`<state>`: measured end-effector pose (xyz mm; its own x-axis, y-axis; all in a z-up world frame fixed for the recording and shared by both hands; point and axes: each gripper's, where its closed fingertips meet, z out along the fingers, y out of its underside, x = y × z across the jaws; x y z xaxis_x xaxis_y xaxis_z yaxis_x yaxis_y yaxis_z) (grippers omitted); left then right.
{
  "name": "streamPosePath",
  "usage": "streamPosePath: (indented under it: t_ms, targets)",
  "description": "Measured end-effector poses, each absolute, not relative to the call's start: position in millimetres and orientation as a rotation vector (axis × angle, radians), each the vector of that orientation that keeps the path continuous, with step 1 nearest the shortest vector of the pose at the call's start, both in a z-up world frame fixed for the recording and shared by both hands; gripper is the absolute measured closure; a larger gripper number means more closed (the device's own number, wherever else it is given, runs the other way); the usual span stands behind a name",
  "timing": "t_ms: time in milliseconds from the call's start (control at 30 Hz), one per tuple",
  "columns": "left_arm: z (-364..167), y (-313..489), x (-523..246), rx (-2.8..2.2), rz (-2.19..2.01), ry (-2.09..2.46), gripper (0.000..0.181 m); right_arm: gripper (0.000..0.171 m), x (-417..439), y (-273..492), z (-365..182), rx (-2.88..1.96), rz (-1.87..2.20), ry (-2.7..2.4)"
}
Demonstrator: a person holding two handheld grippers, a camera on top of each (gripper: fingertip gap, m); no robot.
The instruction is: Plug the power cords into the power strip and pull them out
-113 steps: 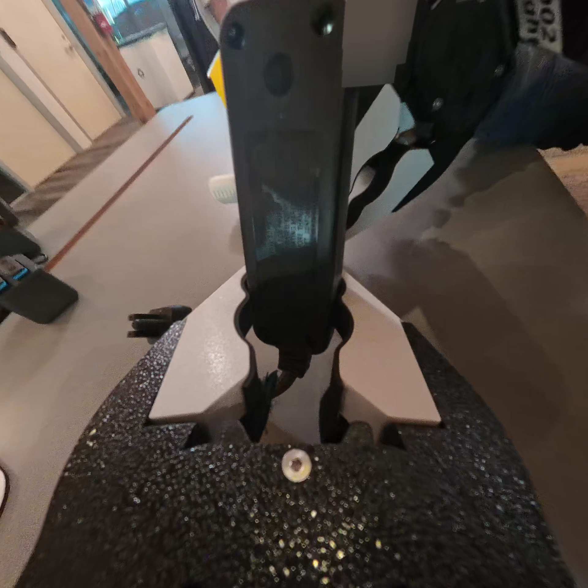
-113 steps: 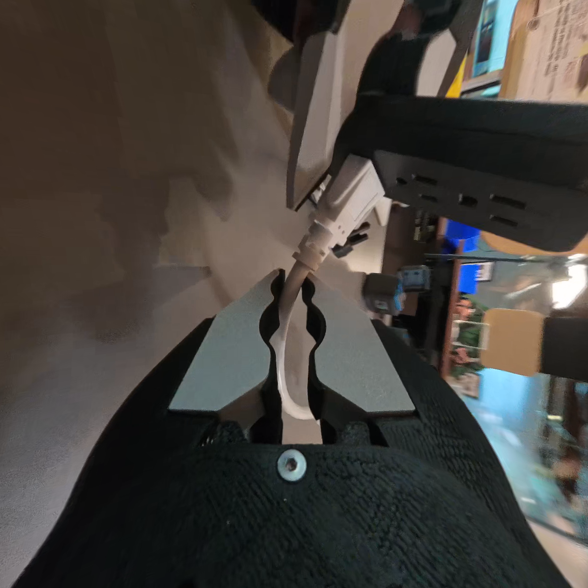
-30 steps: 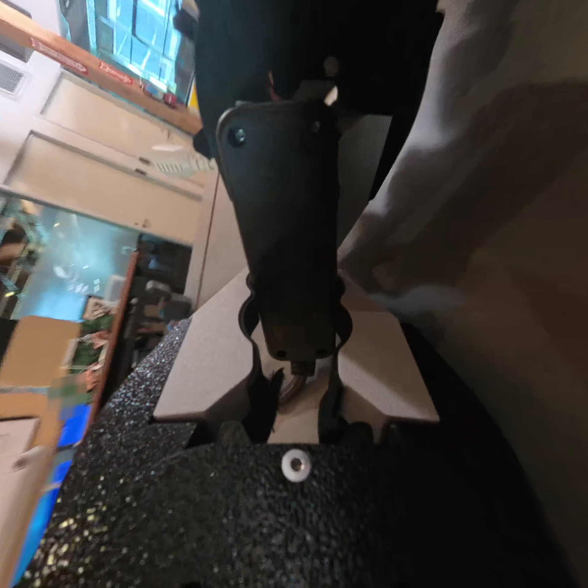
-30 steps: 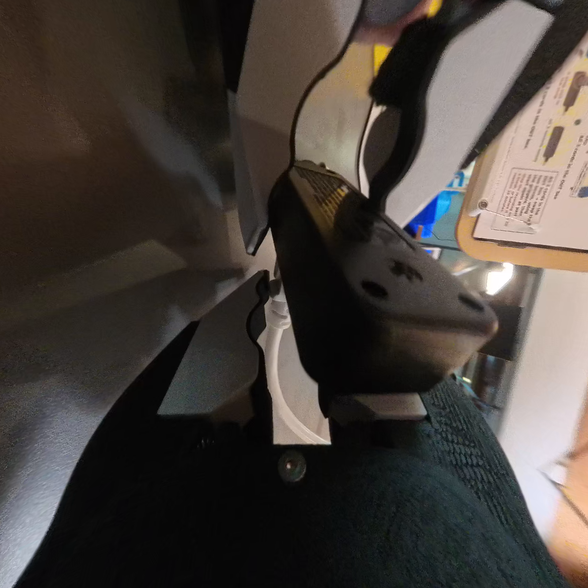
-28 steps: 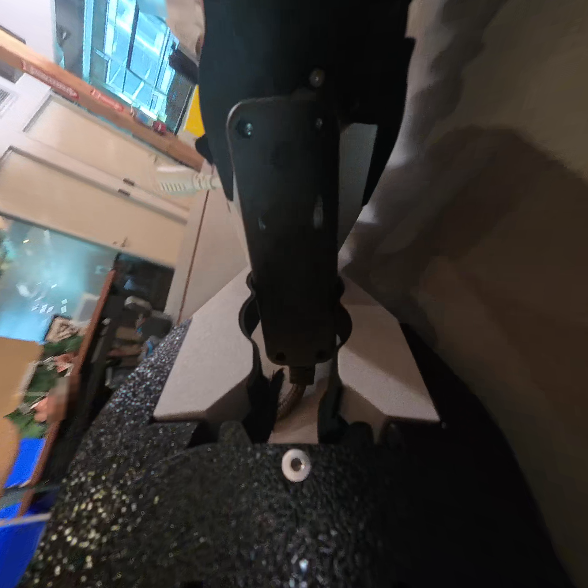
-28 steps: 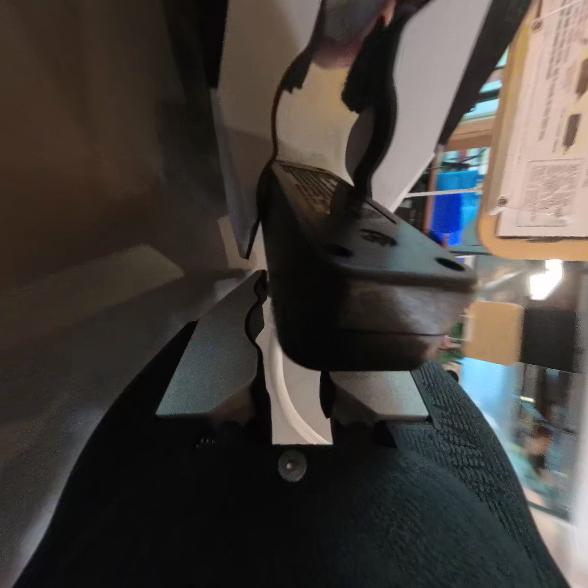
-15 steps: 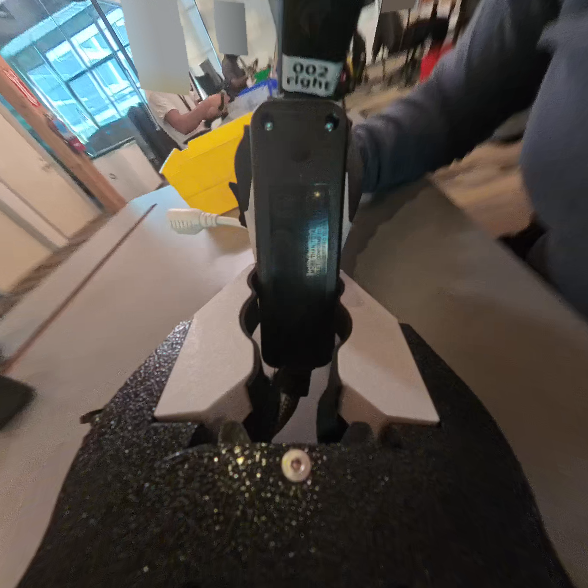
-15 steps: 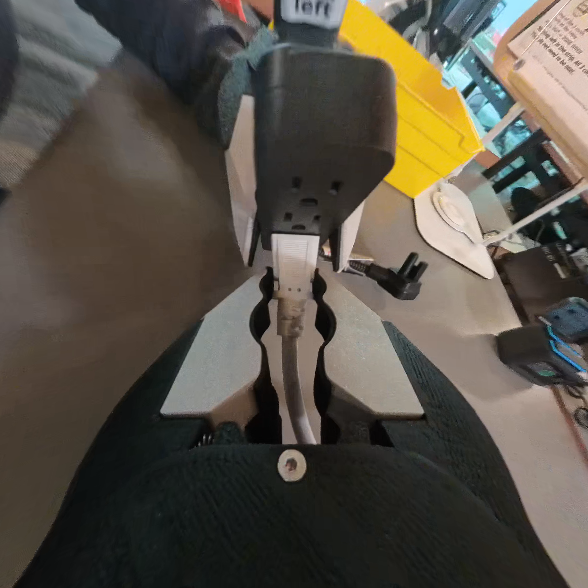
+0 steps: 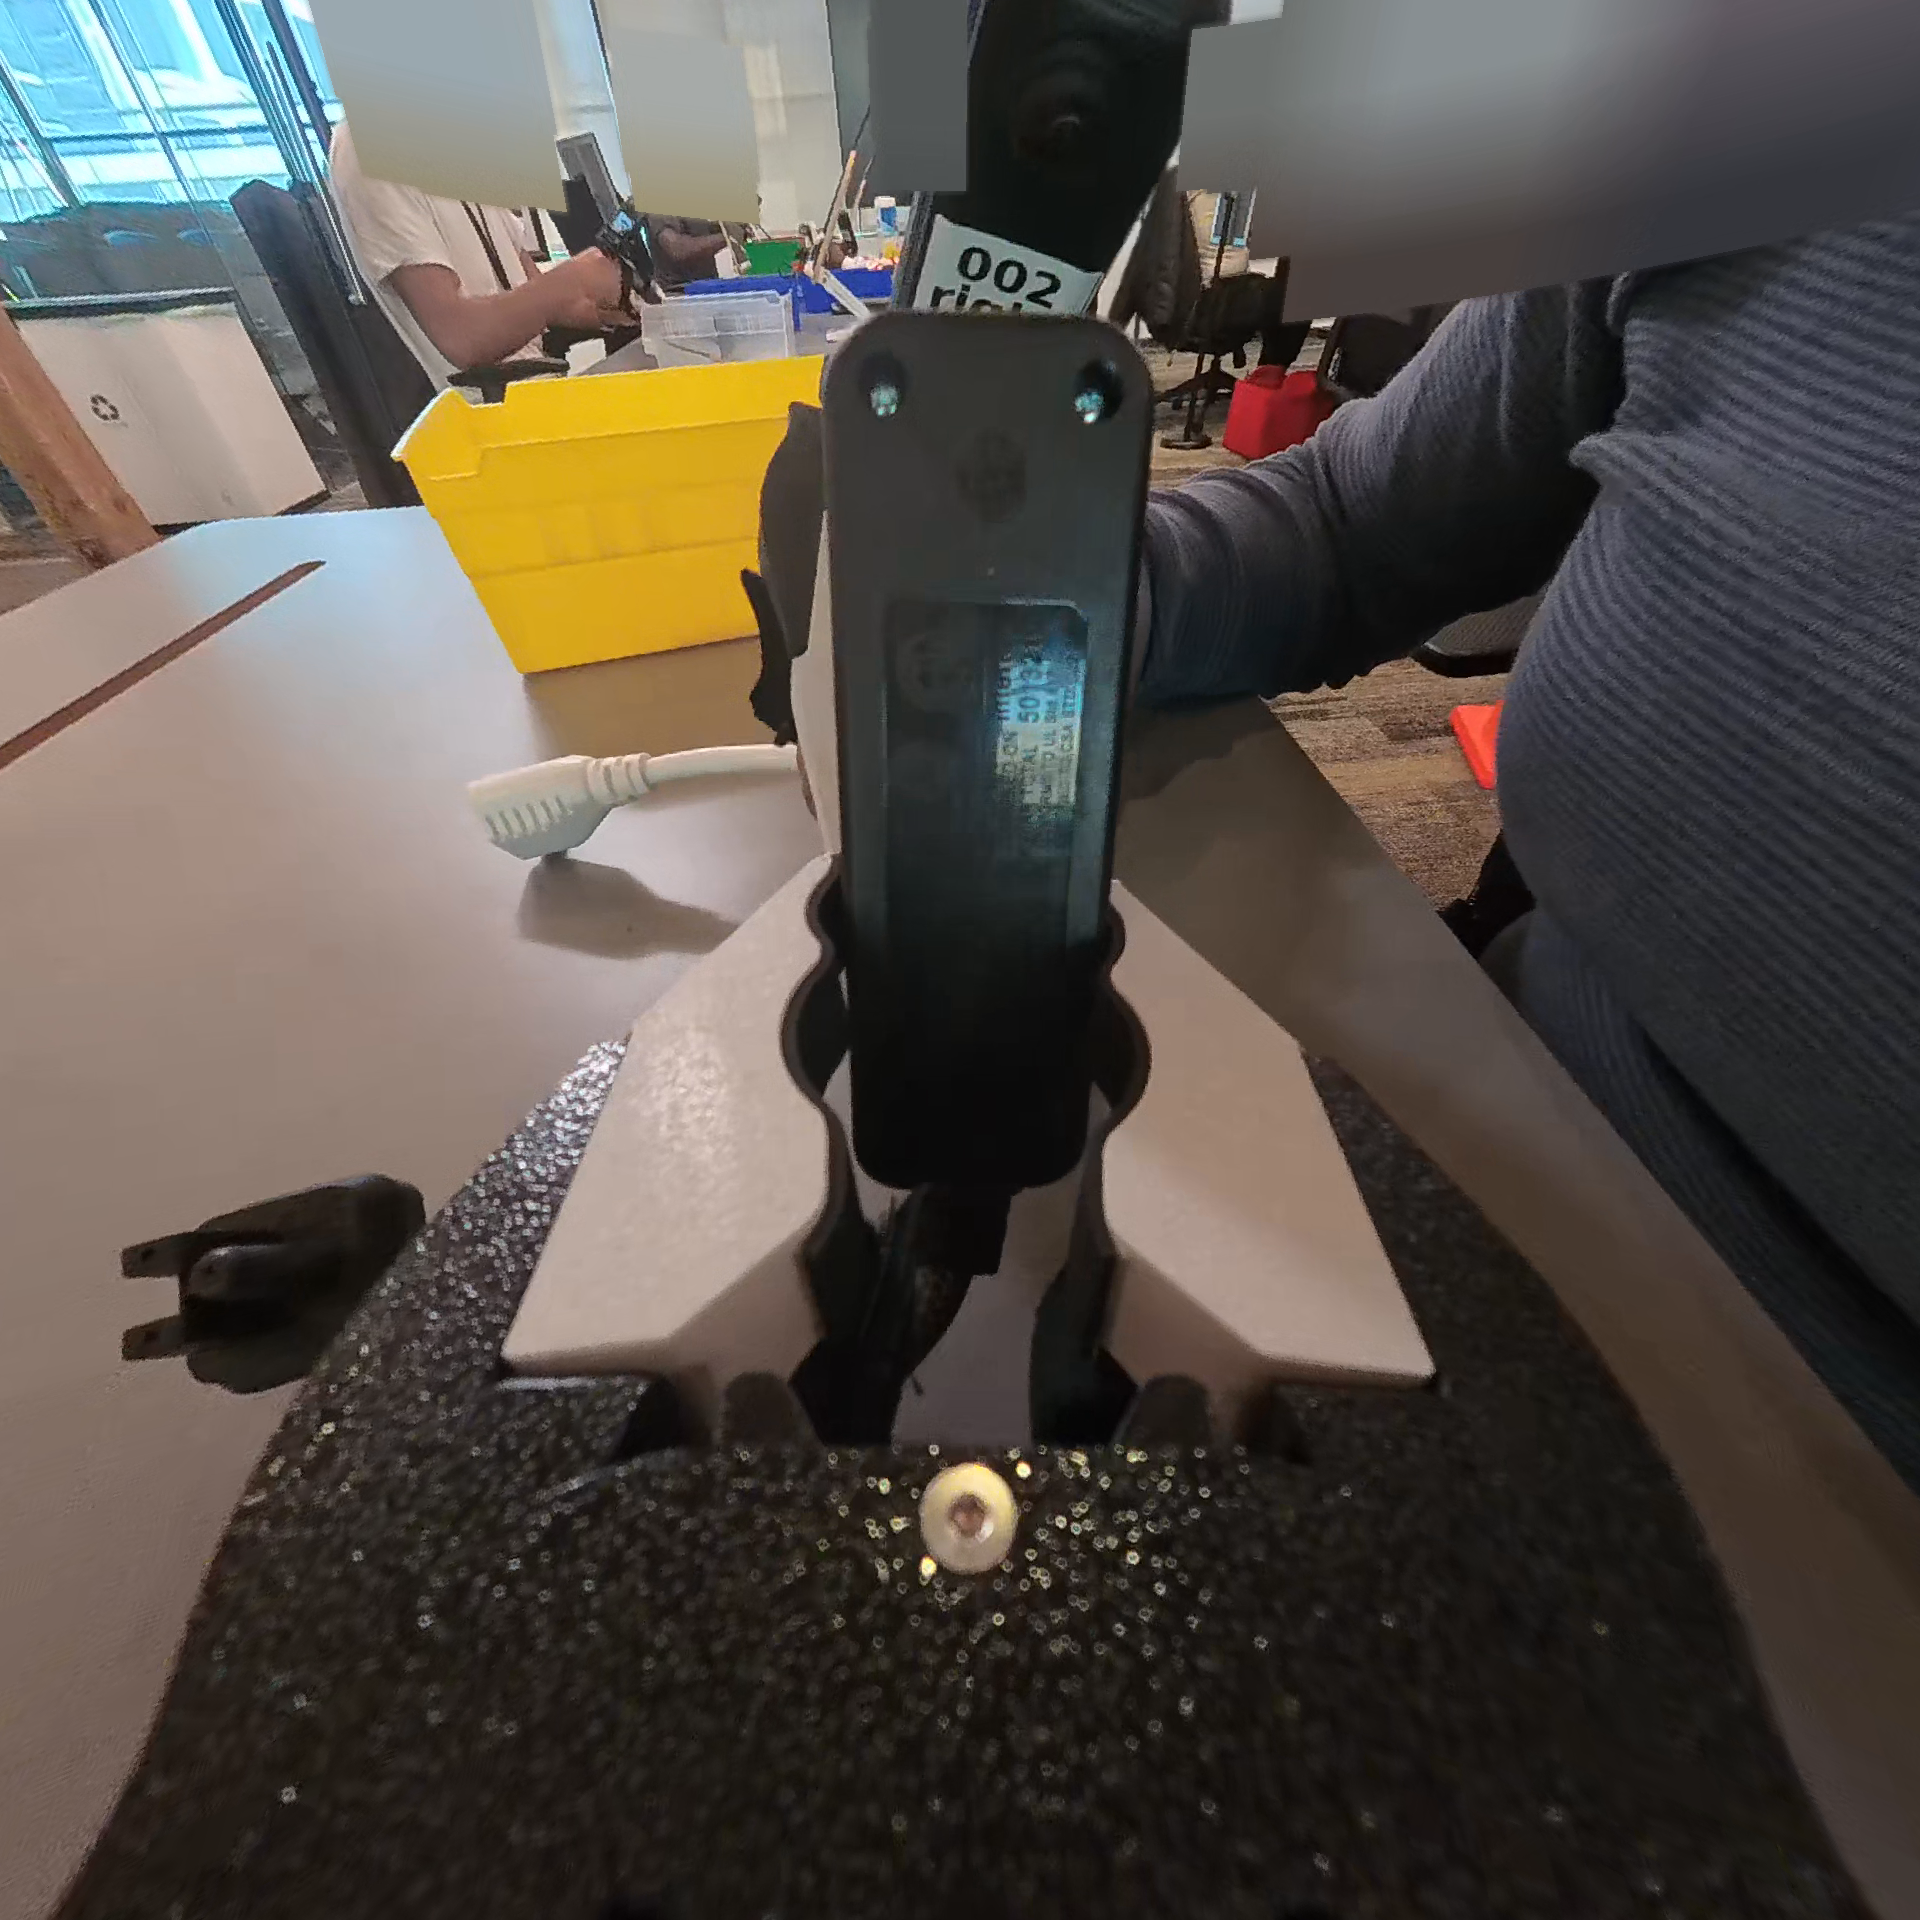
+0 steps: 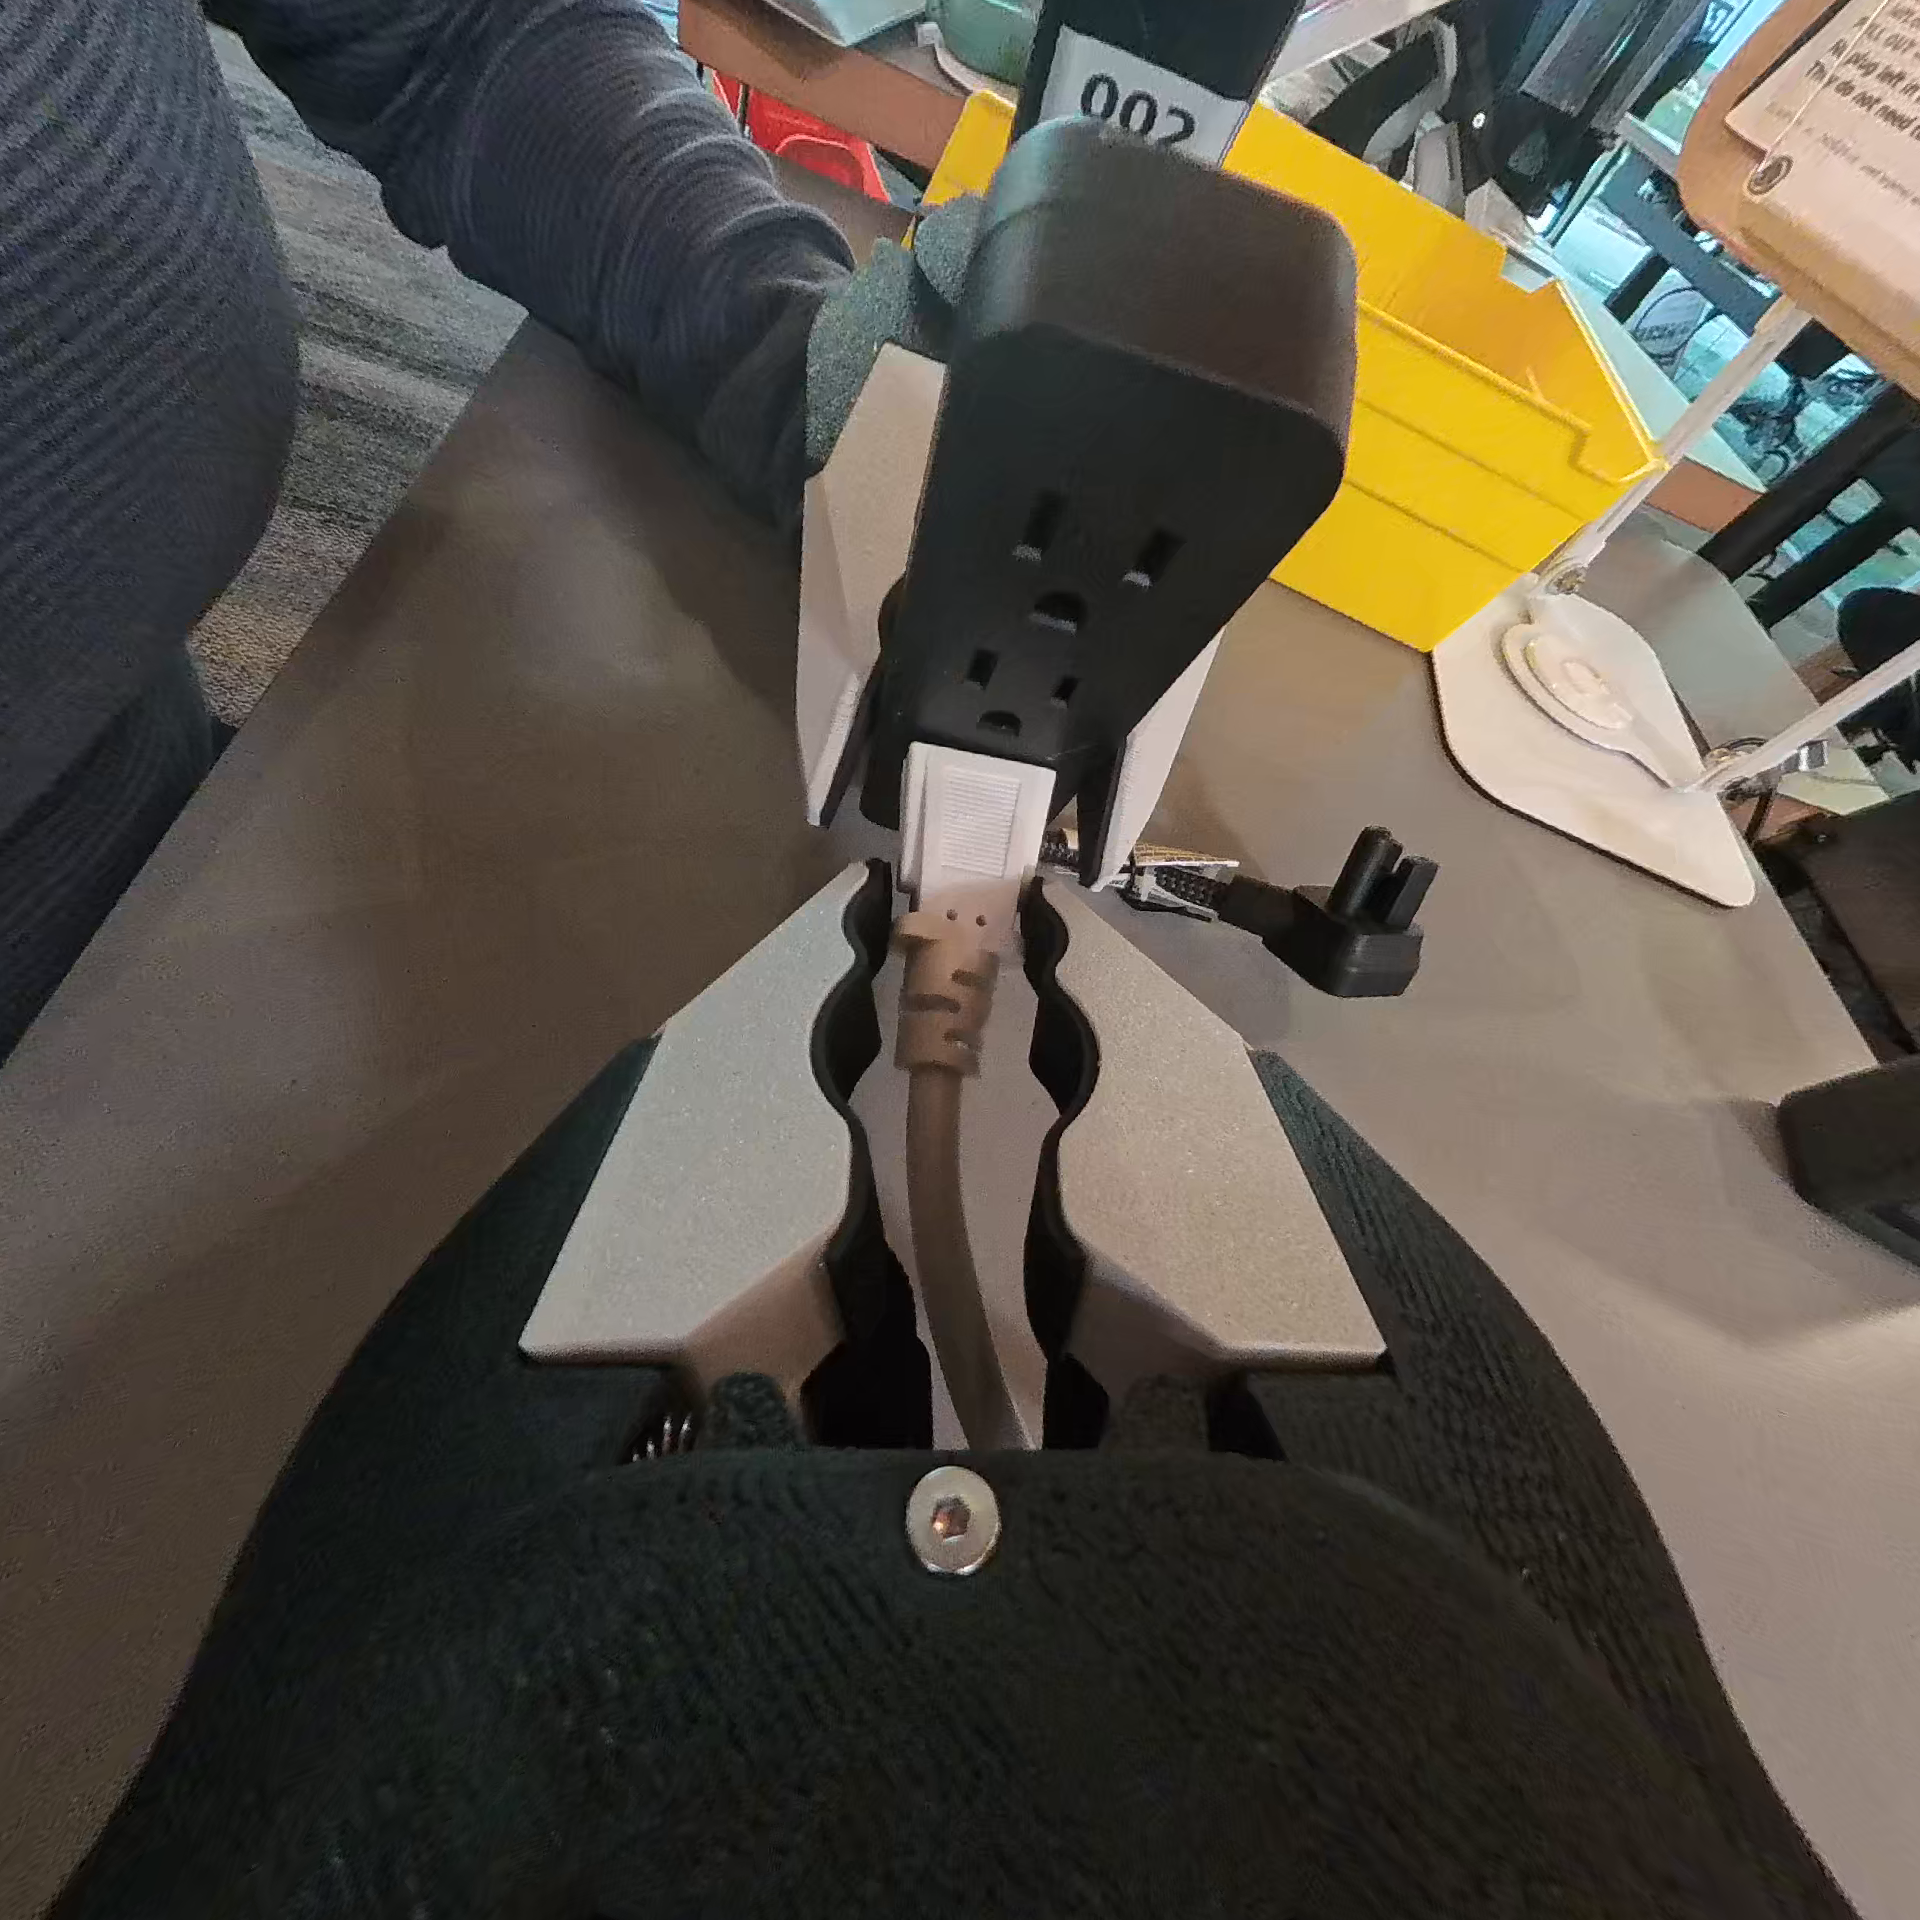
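Note:
My left gripper (image 9: 971, 935) is shut on the lower end of a black power strip (image 9: 977, 727) and holds it upright above the table, back side towards the left wrist camera. In the right wrist view the strip's socket face (image 10: 1122, 468) shows two empty outlets. A white plug (image 10: 971, 821) sits in the outlet below them. My right gripper (image 10: 961, 894) is shut on the rear of that plug, and its pale cord (image 10: 940, 1195) runs back between the fingers. The left gripper's fingers (image 10: 842, 623) flank the strip there.
A black plug (image 10: 1351, 925) lies on the grey table (image 10: 468, 831); it also shows in the left wrist view (image 9: 239, 1268). Another white plug end (image 9: 551, 800) lies behind the strip. A yellow bin (image 9: 613, 520) and a white stand base (image 10: 1590, 707) stand further off. A person's sleeve (image 9: 1351, 540) is close.
Both views have swung from blurred, tilted close-ups to a steady look over the table. The strip stays in my left gripper and the white plug in my right.

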<state>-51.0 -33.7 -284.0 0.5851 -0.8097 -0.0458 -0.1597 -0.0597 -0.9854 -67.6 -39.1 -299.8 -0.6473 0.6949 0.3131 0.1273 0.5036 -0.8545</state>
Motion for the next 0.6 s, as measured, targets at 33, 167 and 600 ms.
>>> streamPosePath:
  t_ms: [33,167,600]
  targets:
    - [-284.8,-33.8,-50.9,-1.572,-0.644,0.846,0.138,0.146,-67.2,-39.2,-300.3,-0.669,1.121,-2.093]
    - [-286.3,-35.7,-50.0,-1.571,-0.632,0.866,0.139,0.147,-65.9,-40.5,-301.4,-0.654,1.108,-2.097]
    - [-291.8,-32.7,-33.8,-1.439,-0.125,1.117,0.139,0.101,-83.3,-34.9,-327.2,-0.619,0.61,-2.09]
